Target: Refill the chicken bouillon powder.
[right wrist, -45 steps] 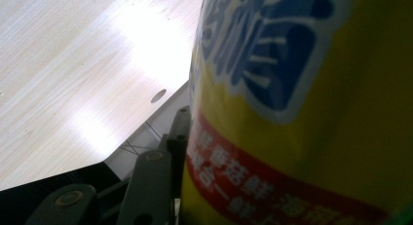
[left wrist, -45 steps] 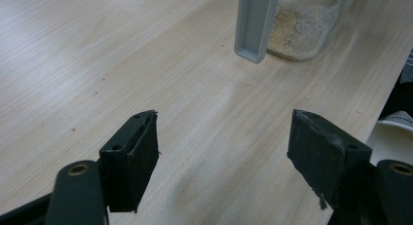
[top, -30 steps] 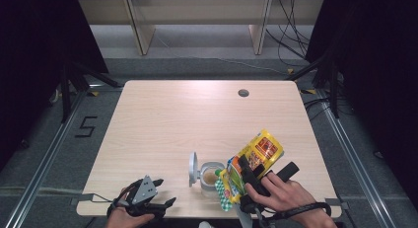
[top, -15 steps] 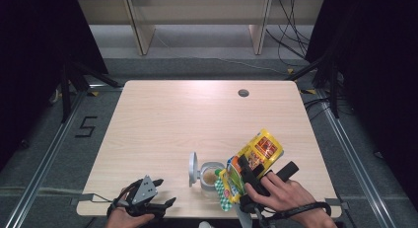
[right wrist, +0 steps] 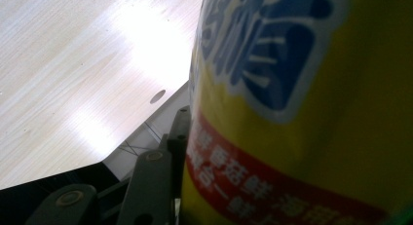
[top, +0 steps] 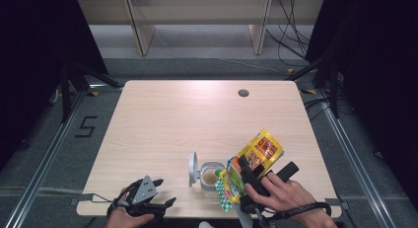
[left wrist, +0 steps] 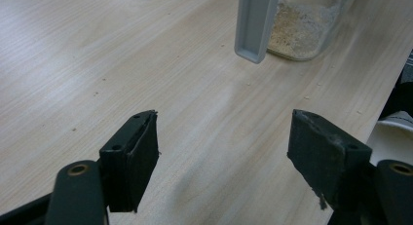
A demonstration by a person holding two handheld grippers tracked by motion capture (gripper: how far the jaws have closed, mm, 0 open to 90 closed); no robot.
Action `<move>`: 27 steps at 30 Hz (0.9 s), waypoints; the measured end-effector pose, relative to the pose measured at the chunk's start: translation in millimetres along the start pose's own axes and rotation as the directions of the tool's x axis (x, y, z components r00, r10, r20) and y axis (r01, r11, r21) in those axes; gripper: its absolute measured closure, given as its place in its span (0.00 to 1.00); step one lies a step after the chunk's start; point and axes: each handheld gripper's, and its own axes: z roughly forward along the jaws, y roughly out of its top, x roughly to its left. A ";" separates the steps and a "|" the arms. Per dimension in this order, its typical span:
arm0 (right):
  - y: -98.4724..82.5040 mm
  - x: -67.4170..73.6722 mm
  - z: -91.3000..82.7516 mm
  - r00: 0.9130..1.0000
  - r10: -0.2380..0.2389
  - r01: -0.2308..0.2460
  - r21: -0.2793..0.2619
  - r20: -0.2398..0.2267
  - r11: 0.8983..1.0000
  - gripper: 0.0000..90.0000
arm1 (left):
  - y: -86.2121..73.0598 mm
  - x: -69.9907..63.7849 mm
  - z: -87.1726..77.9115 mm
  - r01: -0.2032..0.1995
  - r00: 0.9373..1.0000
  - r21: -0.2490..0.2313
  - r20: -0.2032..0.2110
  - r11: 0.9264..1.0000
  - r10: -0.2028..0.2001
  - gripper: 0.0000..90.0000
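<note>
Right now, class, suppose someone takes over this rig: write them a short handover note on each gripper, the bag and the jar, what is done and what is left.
Left gripper: open, holding nothing, low over the table near its front edge.
Right gripper: shut on the yellow snack bag, which is held tilted with its lower end at the jar's mouth.
Clear jar: upright near the front edge, its grey lid flipped open to the left, some pale crumbly filling already inside.
Done: jar opened, bag gripped and brought over it.
Left: probably finish pouring, set the bag down, close the lid.
</note>
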 end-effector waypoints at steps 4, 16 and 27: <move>0.0 -0.1 -0.1 1.000 -0.003 0.003 -0.001 0.001 1.000 0.70 | 0.2 0.2 -0.2 0.000 1.000 0.004 0.005 1.000 0.000 0.29; 0.0 -0.2 -0.1 1.000 -0.002 0.002 -0.003 0.002 1.000 0.70 | 0.0 0.2 0.1 -0.002 1.000 0.001 0.000 1.000 0.002 0.29; -0.1 -0.9 0.3 1.000 -0.006 0.006 -0.005 0.005 1.000 0.70 | -0.2 -0.2 0.2 0.006 1.000 0.000 0.000 1.000 -0.006 0.29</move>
